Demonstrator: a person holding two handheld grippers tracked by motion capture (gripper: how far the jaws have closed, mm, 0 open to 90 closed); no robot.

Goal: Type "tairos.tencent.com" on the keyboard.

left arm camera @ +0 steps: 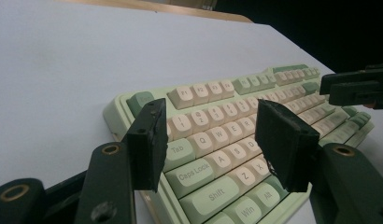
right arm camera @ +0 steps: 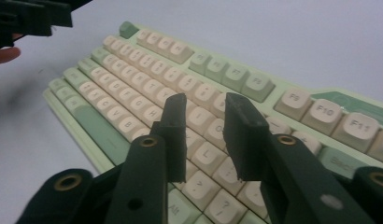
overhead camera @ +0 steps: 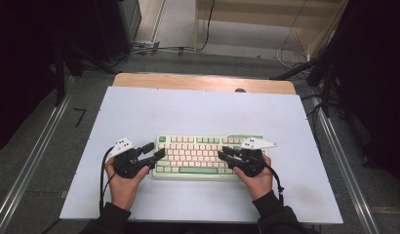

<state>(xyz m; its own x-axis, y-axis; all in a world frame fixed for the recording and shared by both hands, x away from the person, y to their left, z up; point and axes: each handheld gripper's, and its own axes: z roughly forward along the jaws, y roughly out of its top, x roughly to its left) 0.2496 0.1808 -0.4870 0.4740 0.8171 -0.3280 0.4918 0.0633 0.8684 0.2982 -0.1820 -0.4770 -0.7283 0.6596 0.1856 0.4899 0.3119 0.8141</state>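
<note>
We are holding the left gripper [overhead camera: 160, 154] over the keyboard's [overhead camera: 198, 156] left end, jaws parted with nothing between them but keys below, and in the left gripper view [left arm camera: 208, 140] they are straddling the Tab and letter columns without pressing. We are keeping the right gripper [overhead camera: 222, 154] over the keyboard's right end, its jaws [right arm camera: 206, 140] standing narrower, a small gap showing, gripping nothing. The keyboard is lying flat on the white mat [overhead camera: 188, 112], near the mat's near edge, between our hands.
</note>
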